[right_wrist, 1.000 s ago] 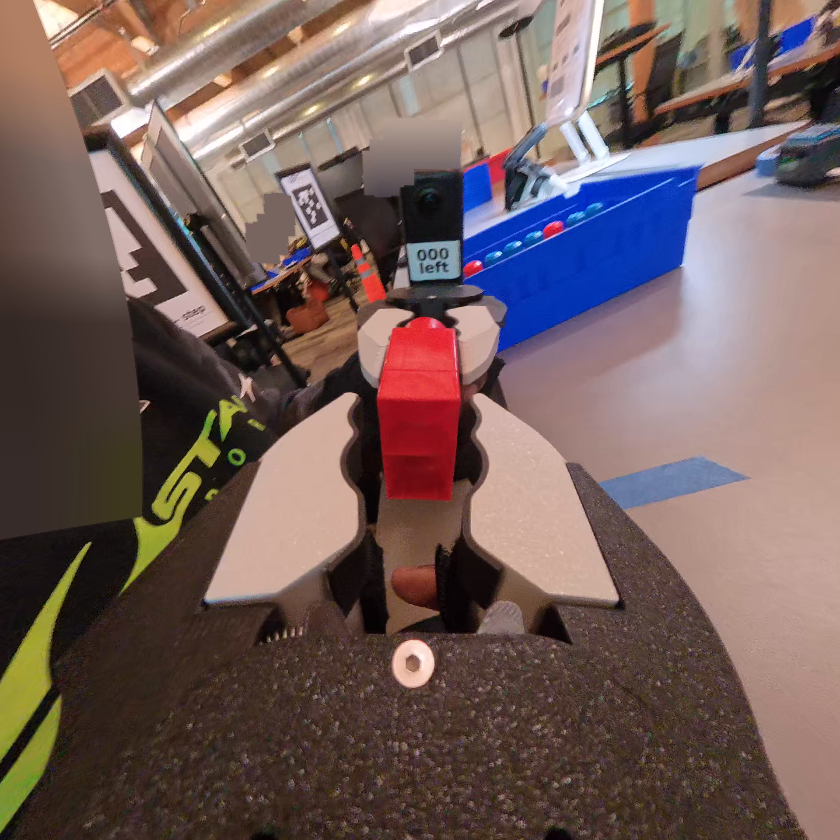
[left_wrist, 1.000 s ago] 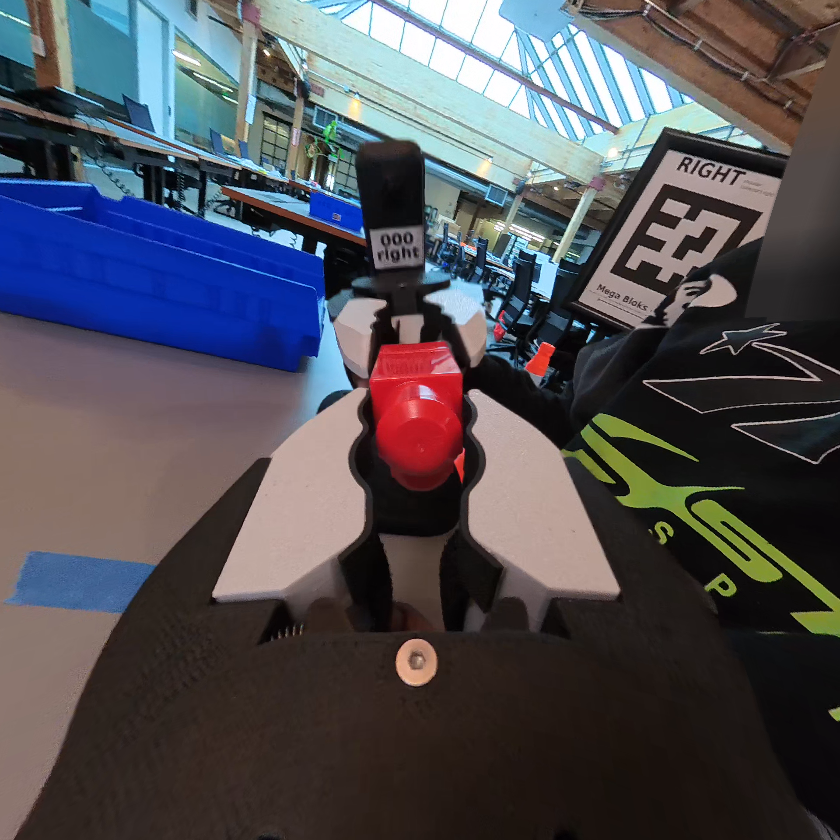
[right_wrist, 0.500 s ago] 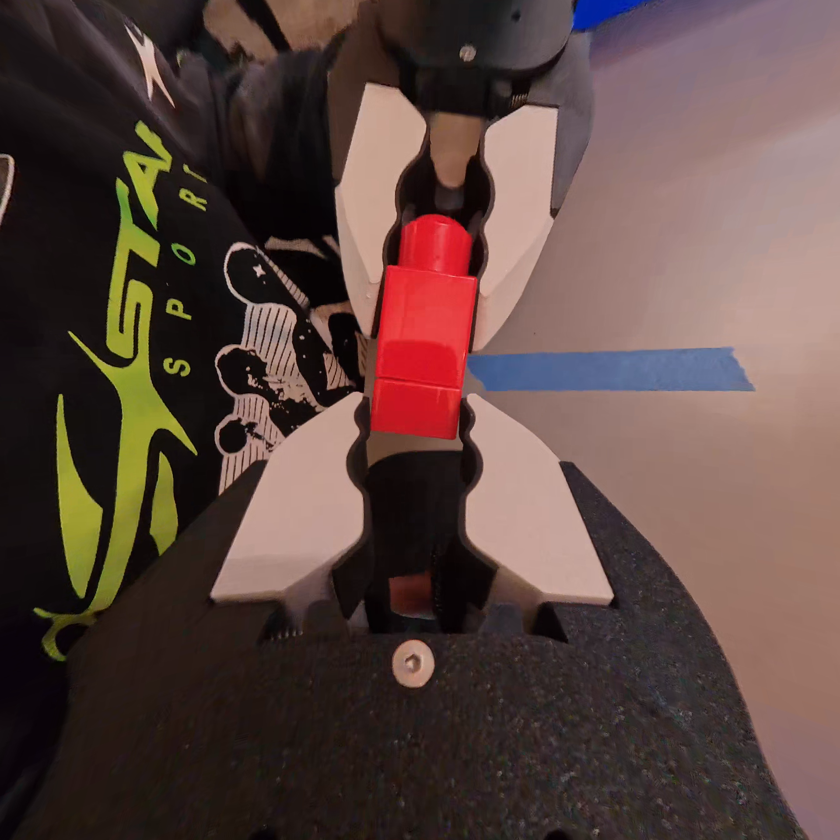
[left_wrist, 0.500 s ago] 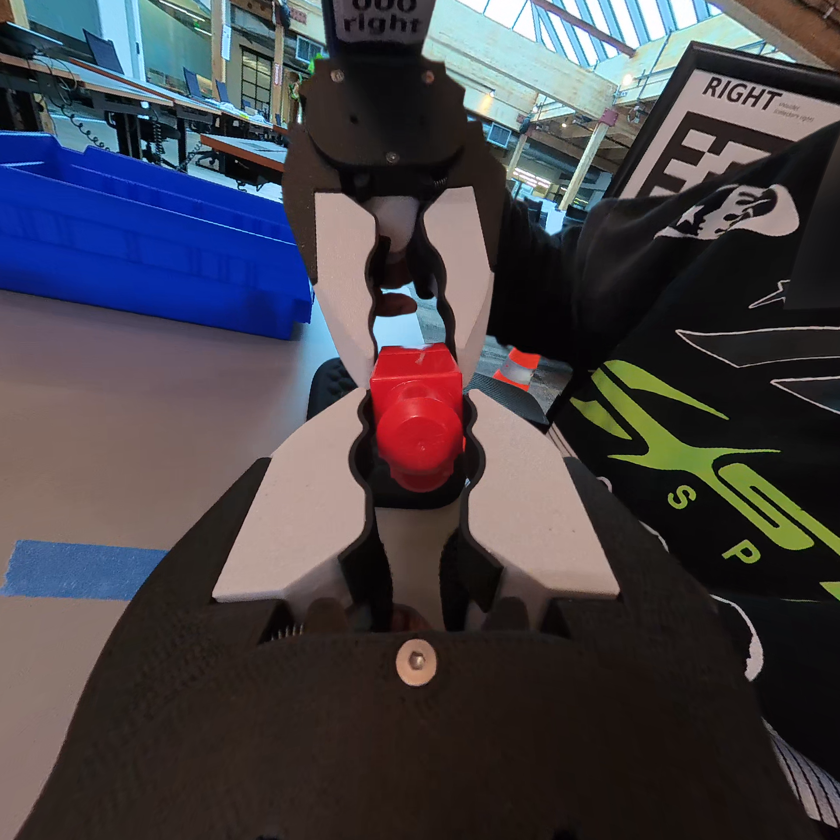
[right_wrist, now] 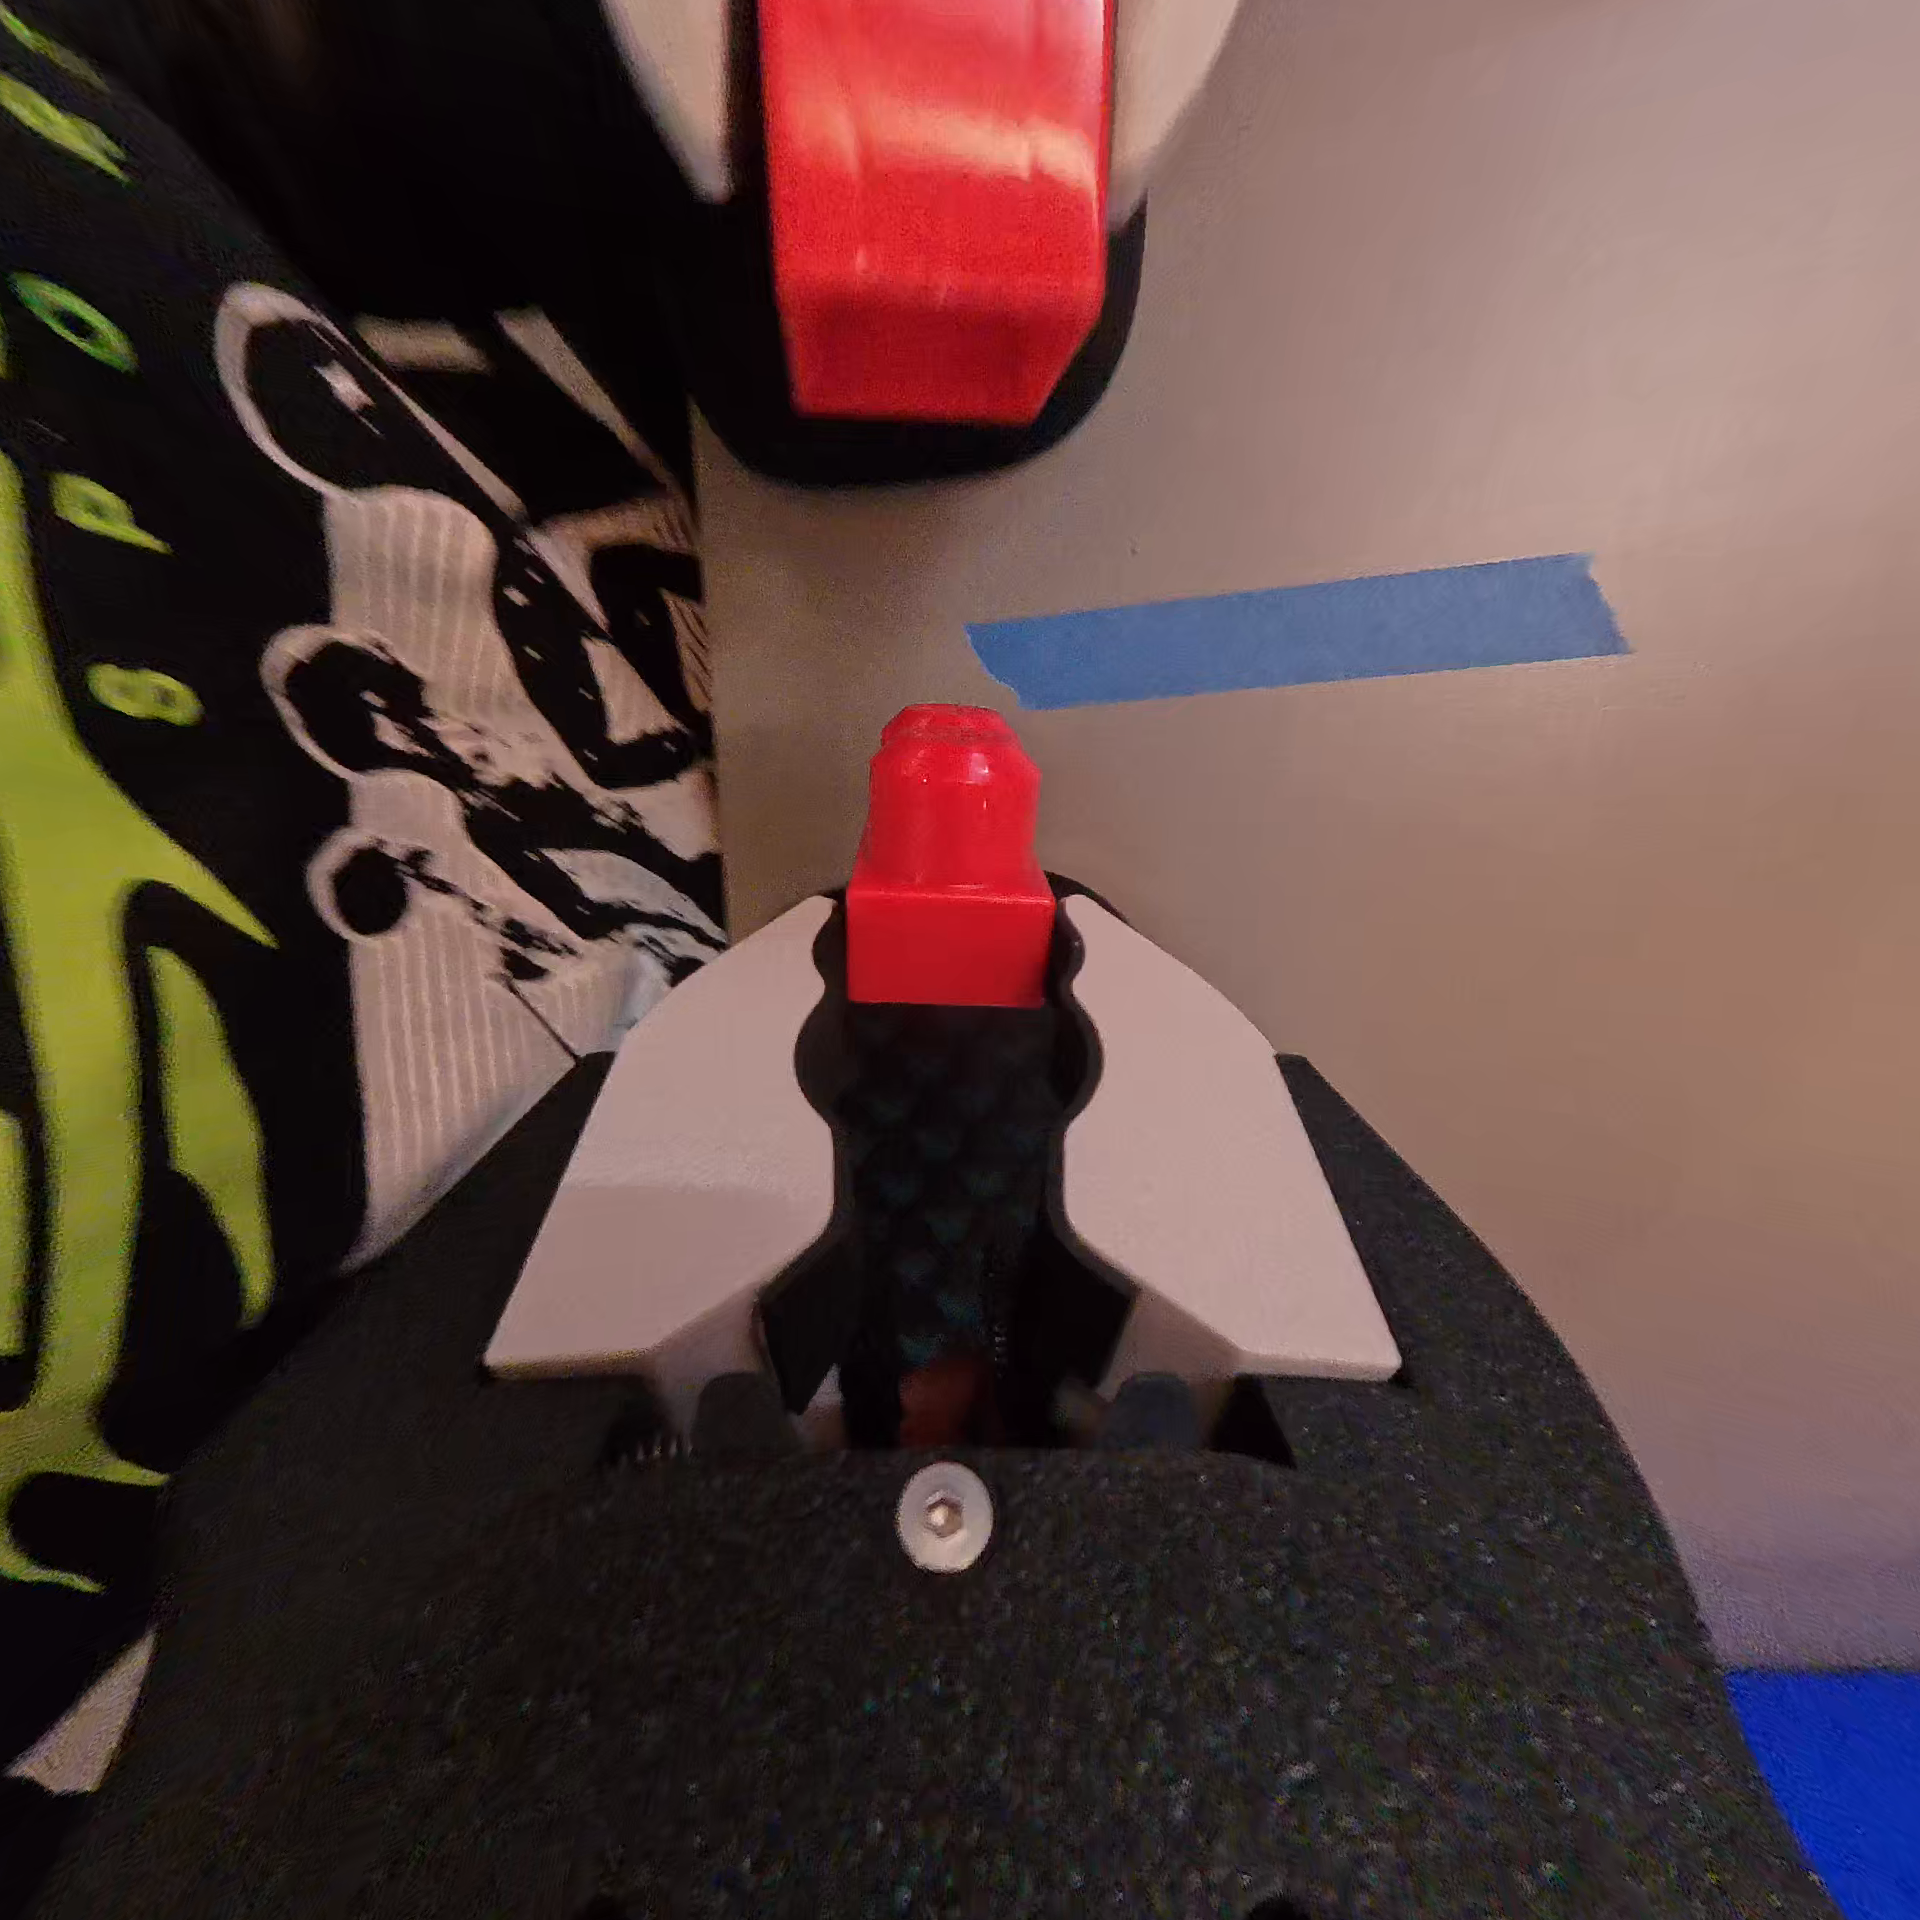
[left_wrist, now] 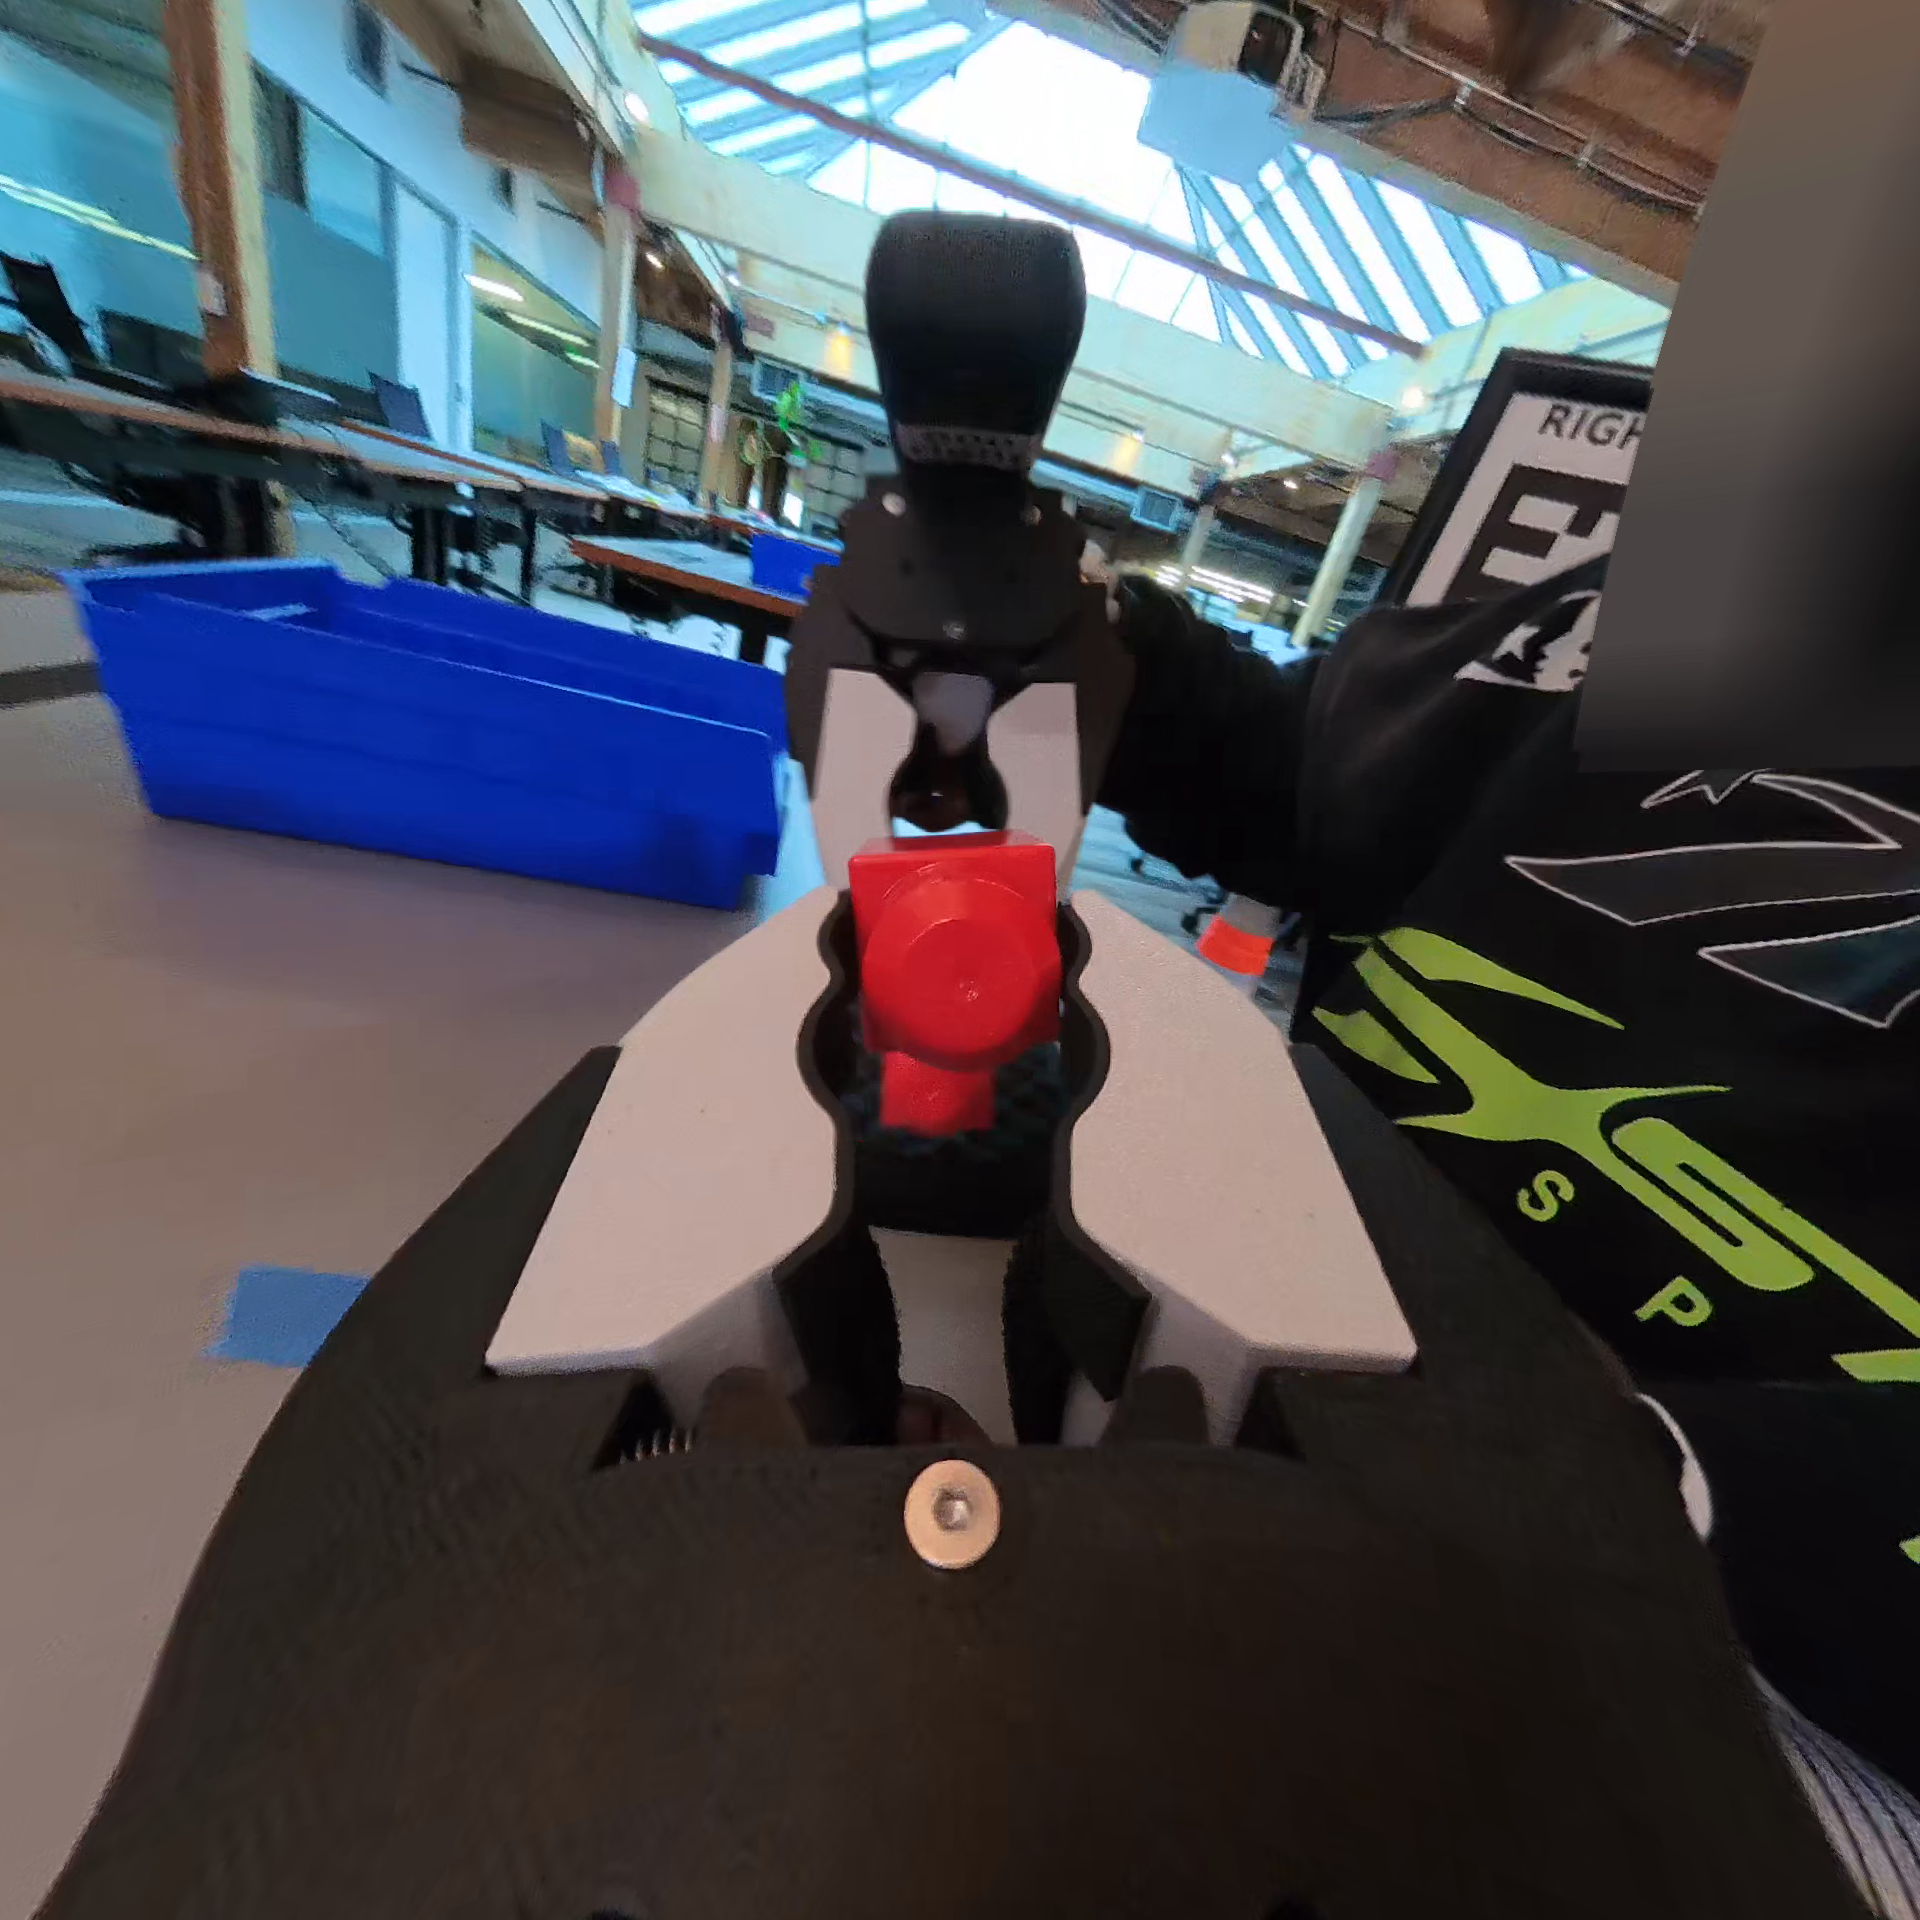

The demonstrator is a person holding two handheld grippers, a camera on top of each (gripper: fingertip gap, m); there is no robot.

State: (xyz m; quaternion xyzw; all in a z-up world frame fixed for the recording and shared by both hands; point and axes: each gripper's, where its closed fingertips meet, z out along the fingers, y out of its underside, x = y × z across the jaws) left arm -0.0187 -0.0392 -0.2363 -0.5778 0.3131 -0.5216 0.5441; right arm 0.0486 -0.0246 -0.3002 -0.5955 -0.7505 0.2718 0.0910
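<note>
Your left gripper (left_wrist: 954,935) is clenched on a red block (left_wrist: 951,971), stud end facing back toward the lens, both white fingers (left_wrist: 727,1122) pressed against its sides; your right gripper (right_wrist: 945,935) likewise grips a second red block (right_wrist: 943,904) by its square base, the stud pointing away from the camera.

The left wrist view alone shows the room: a blue bin (left_wrist: 436,727) on the grey table (left_wrist: 260,1039) to the left, long work tables (left_wrist: 312,457) behind it, a skylight roof (left_wrist: 1039,135) above, and a framed black-and-white sign (left_wrist: 1527,499) at right; in it the other gripper looms just past the block, tilted down from above, though what its fingers carry is hidden behind your own block.

The right wrist view alone looks down at the table top (right_wrist: 1455,364), with a strip of blue tape (right_wrist: 1299,634) to the right of the stud and a second blue patch (right_wrist: 1829,1787) at the lower right corner; at its top edge the left gripper's block (right_wrist: 935,208) hangs blurred and close, apart from the stud below it.

A black garment with green and white print (right_wrist: 156,727) crowds the left side of that view; bare table lies open to the right; the table edge runs beside the garment.
</note>
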